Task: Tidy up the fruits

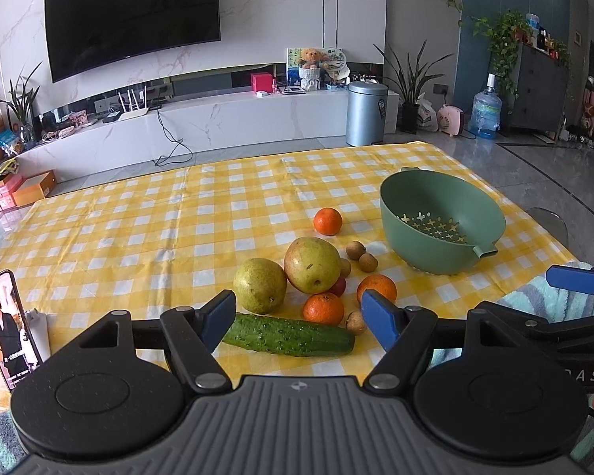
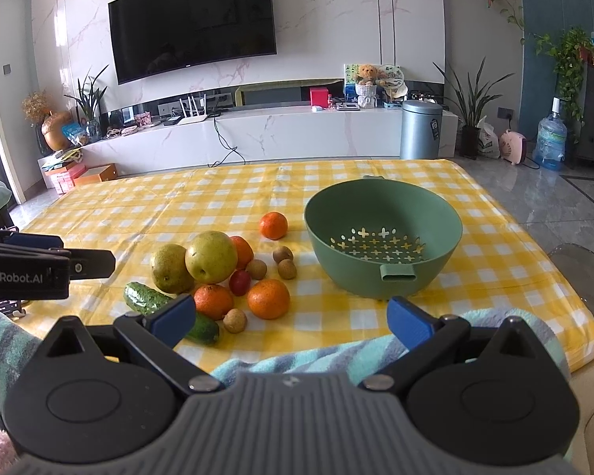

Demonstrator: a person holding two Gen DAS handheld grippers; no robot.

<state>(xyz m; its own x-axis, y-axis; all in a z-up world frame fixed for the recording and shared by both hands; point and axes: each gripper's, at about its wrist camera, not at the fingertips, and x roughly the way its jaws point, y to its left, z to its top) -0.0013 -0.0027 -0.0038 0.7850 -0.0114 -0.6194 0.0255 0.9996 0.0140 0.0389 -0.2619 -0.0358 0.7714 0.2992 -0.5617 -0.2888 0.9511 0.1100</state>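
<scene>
Checked tablecloth (image 1: pixel 138 217) carries clustered fruit (image 1: pixel 313 265) left of empty colander (image 1: pixel 439 223); left gripper (image 1: pixel 301 320) and right gripper (image 2: pixel 293 316) hover released, grasping nothing, ready to sort.

Each gripper, left (image 1: pixel 299 318) and right (image 2: pixel 291 316), has blue pads on black linkage arms, silver pivot screws, two round black discs and a ribbed grey housing behind; white lettering marks the side.

Table under yellow checked cloth (image 1: pixel 146 229). Fruit pile near centre: two pears (image 1: pixel 259 285), oranges (image 1: pixel 323 308), cucumber (image 1: pixel 293 335), small brown fruits (image 1: pixel 355 250). Green colander bowl (image 1: pixel 441 221) right. Phone (image 1: pixel 8 328) near left edge.
</scene>
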